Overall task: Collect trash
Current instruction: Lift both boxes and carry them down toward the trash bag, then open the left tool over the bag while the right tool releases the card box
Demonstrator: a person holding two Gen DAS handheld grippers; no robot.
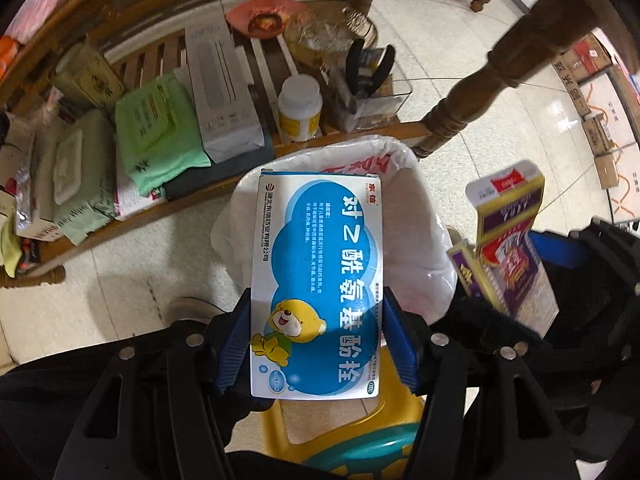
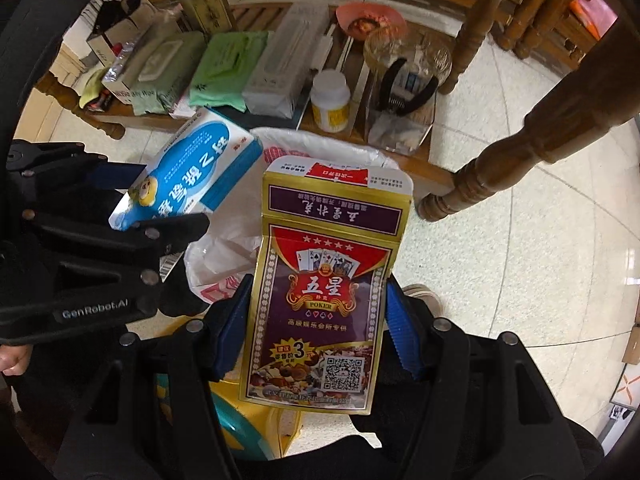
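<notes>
Two boxes are picked up but not yet dropped: left gripper is clamped on the medicine box, right gripper on the card box, both above the lined bin.

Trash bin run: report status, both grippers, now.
Left gripper shut on blue medicine box. Right gripper shut on poker card box. Both above white-lined bin. Nothing blocking.

Two cartons are held up: one blue medicine box and one poker card box. One white-lined trash bin stands below. The wooden shelf carries one white pill bottle, two wipe packs and one pair of pliers.
</notes>
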